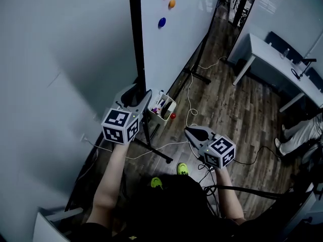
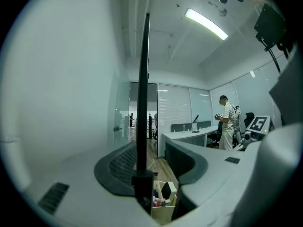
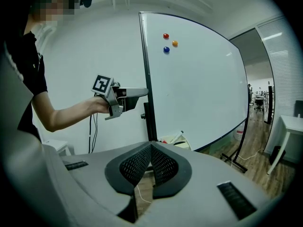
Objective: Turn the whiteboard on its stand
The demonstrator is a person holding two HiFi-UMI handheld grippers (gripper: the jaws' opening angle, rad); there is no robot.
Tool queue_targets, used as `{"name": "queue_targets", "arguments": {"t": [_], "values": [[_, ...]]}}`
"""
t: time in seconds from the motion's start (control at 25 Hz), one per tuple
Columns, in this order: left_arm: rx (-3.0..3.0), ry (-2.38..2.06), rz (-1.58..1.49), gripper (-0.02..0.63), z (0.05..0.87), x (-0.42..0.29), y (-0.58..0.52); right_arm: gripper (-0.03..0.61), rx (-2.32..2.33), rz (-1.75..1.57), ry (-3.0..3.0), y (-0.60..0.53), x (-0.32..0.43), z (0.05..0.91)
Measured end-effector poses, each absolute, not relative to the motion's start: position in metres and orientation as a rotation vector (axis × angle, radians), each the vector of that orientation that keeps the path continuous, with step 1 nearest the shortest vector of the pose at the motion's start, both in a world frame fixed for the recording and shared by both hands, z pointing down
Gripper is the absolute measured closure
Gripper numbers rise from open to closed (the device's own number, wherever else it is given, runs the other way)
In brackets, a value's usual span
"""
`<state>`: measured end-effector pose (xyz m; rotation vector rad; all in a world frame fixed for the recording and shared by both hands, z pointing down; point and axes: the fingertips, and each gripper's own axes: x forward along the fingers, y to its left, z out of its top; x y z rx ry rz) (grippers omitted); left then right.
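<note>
One whiteboard (image 1: 181, 29), three magnets (image 1: 162, 22), two tongs (image 1: 145, 95) (image 1: 188, 130)

Left: wall (image 1: 50, 59) close beside whiteboard edge (image 1: 135, 34)
Below: stand legs (image 1: 156, 153), supply box (image 1: 162, 106), loose cables (image 1: 190, 102)
Right: open floor (image 1: 227, 110) up to desk (image 1: 272, 54)

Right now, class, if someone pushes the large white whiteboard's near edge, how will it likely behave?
The large white whiteboard likely stays stiff: a black frame rims it. Long black floor feet suggest it resists tipping, though it looks heavy.
</note>
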<state>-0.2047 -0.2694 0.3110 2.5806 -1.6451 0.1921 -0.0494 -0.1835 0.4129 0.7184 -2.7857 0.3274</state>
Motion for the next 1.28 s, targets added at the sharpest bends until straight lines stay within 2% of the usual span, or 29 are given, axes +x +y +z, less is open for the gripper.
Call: {"name": "queue_targets", "arguments": {"t": [0.36,1.28], "values": [[2.497,-1.725,0.158,0.417,0.319,-0.196,-0.215,0.581,0.569,0.304,-2.851,-0.162,-0.044,0.406],[2.356,-1.784,0.138,0.430,0.346,-0.094,-0.131,0.581,0.377,0.314,-2.904,-0.133,0.045,0.411]]}}
